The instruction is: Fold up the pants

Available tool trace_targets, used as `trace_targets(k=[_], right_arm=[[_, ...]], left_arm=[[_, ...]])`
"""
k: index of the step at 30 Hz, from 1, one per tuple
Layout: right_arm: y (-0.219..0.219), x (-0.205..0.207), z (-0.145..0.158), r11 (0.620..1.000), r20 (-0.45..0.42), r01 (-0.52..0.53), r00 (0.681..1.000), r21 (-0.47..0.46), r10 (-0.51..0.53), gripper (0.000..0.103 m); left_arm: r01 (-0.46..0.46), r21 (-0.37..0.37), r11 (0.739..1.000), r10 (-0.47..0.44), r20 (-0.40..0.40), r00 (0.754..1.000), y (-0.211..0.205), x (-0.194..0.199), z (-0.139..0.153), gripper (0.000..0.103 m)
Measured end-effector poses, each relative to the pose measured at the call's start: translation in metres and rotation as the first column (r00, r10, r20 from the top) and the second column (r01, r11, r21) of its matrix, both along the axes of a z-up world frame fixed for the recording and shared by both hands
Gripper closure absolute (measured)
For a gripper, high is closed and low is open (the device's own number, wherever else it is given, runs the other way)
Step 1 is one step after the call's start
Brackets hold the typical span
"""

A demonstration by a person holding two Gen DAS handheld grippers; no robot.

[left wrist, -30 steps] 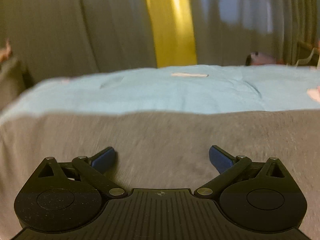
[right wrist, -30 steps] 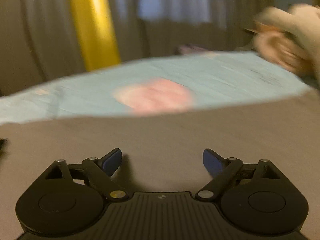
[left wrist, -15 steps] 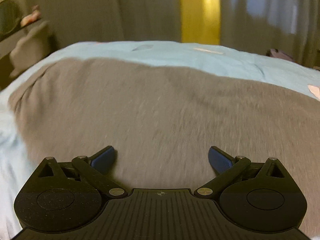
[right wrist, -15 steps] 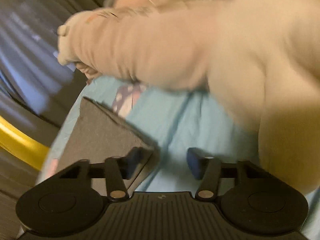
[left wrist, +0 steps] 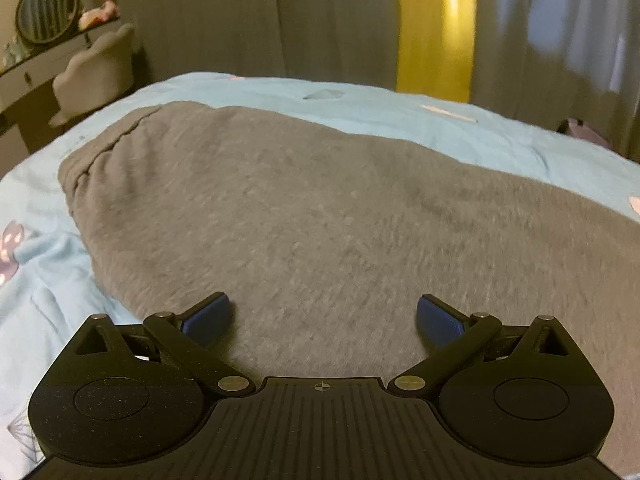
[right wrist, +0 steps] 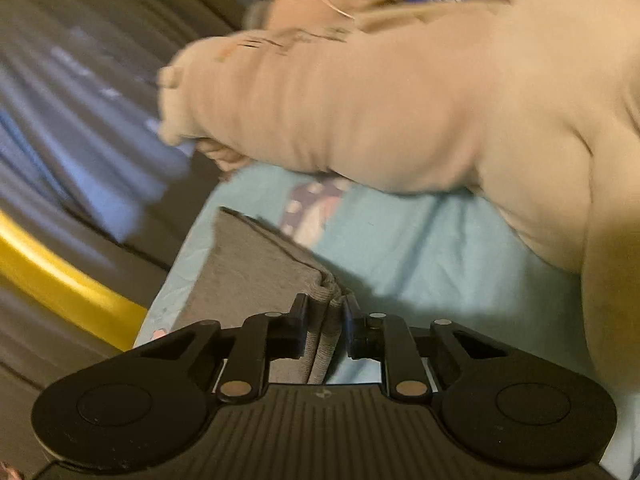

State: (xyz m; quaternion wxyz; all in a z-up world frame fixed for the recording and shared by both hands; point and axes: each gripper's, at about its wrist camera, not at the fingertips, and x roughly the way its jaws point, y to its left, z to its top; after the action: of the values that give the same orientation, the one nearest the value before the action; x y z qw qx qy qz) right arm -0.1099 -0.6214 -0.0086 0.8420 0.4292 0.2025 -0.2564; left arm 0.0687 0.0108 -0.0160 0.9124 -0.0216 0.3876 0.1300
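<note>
On my left wrist feed I see the grey pants [left wrist: 304, 208] spread wide across a light blue bedsheet [left wrist: 460, 120], the fabric filling most of the frame and running under the camera. My left gripper [left wrist: 322, 316] is released, its two blue fingertips [left wrist: 206, 316] standing far apart just above the cloth with nothing between them; I cannot say whether they touch the fabric. A gathered seam, which may be the waistband or a cuff, curves along the far left edge of the pants. Beyond the bed hang grey curtains [left wrist: 224, 20] with a yellow strip [left wrist: 436, 28] between them, and at the far left a small dressing table carries a round mirror [left wrist: 46, 8] with a pale chair [left wrist: 96, 68] just beside it. On my right wrist feed the view is tilted and partly blurred. My right gripper [right wrist: 326, 320] is clenched on a corner of the pants [right wrist: 248, 276], with two layers of a ribbed edge pinched between the jaws and the rest of the grey cloth sloping away to the left over the bedsheet [right wrist: 420, 248]. A large beige plush toy [right wrist: 400, 100] lies across the upper right of that frame, near the held corner but apart from it, with a printed patch on the sheet just below it.
</note>
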Motion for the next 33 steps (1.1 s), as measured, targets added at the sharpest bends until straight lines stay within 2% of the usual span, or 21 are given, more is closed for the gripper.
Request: trace_targets(k=[3, 4, 6, 11, 13, 14, 15, 20, 22, 23, 25, 27, 29, 30, 33], right_arm=[[0.005, 0.004, 0.006, 0.999, 0.032, -0.014, 0.999, -0.032, 0.015, 0.082], [0.004, 0.007, 0.004, 1.000, 0.017, -0.010, 1.000, -0.029, 0.010, 0.081], [0.001, 0.018, -0.004, 1.000, -0.026, -0.008, 1.000, -0.007, 0.008, 0.071], [-0.001, 0.029, -0.024, 0.999, -0.098, -0.009, 0.995, 0.052, 0.014, 0.071], [0.000, 0.031, -0.022, 0.999, -0.104, -0.006, 0.995, 0.039, 0.010, 0.072], [0.001, 0.032, -0.019, 1.000, -0.108, -0.007, 0.994, 0.023, 0.009, 0.082], [0.003, 0.033, -0.016, 1.000, -0.113, -0.009, 0.994, -0.001, 0.009, 0.087], [0.027, 0.044, 0.015, 0.992, -0.119, -0.036, 0.993, -0.121, 0.021, 0.093], [0.054, 0.058, 0.045, 0.969, -0.090, -0.105, 0.992, -0.226, 0.086, 0.093], [0.074, 0.068, 0.063, 0.943, -0.077, -0.157, 0.987, -0.294, 0.141, 0.093], [0.124, 0.093, 0.093, 0.869, -0.047, -0.305, 0.949, -0.388, 0.312, 0.093], [0.182, 0.115, 0.112, 0.773, -0.044, -0.439, 0.880, -0.458, 0.474, 0.093], [0.238, 0.132, 0.113, 0.671, -0.058, -0.575, 0.778, -0.468, 0.626, 0.093], [0.269, 0.139, 0.107, 0.607, -0.071, -0.640, 0.713, -0.471, 0.697, 0.093], [0.343, 0.151, 0.067, 0.469, -0.126, -0.787, 0.555, -0.400, 0.823, 0.092]], left_arm=[[0.019, -0.020, 1.000, -0.019, 0.000, 1.000, -0.001, 0.001, -0.002, 0.000], [0.023, -0.025, 0.999, -0.023, -0.001, 1.000, -0.001, 0.001, -0.002, 0.000], [0.028, -0.026, 0.999, -0.028, -0.004, 1.000, -0.002, 0.001, -0.003, 0.000], [0.037, -0.040, 0.999, -0.037, -0.008, 0.999, -0.002, 0.001, -0.005, 0.000], [0.035, -0.053, 0.998, -0.036, -0.012, 0.999, -0.002, 0.002, -0.005, 0.000], [0.033, -0.055, 0.998, -0.034, -0.013, 0.999, -0.002, 0.002, -0.005, 0.000], [0.032, -0.057, 0.998, -0.033, -0.013, 0.999, -0.002, 0.002, -0.005, 0.000], [0.040, -0.089, 0.995, -0.040, -0.007, 0.999, 0.001, 0.002, -0.004, 0.000], [0.045, -0.127, 0.991, -0.044, 0.014, 0.999, 0.007, -0.001, -0.001, 0.000], [0.042, -0.151, 0.988, -0.038, 0.028, 0.999, 0.010, -0.003, 0.001, 0.000], [0.024, -0.214, 0.977, -0.013, 0.054, 0.998, 0.020, -0.007, 0.004, 0.000], [-0.004, -0.246, 0.969, 0.024, 0.077, 0.997, 0.028, -0.011, 0.009, 0.000], [-0.022, -0.265, 0.964, 0.053, 0.112, 0.992, 0.034, -0.018, 0.015, 0.000], [-0.028, -0.285, 0.958, 0.066, 0.127, 0.990, 0.038, -0.021, 0.017, 0.000], [-0.039, -0.331, 0.943, 0.094, 0.149, 0.984, 0.047, -0.029, 0.021, 0.000]])
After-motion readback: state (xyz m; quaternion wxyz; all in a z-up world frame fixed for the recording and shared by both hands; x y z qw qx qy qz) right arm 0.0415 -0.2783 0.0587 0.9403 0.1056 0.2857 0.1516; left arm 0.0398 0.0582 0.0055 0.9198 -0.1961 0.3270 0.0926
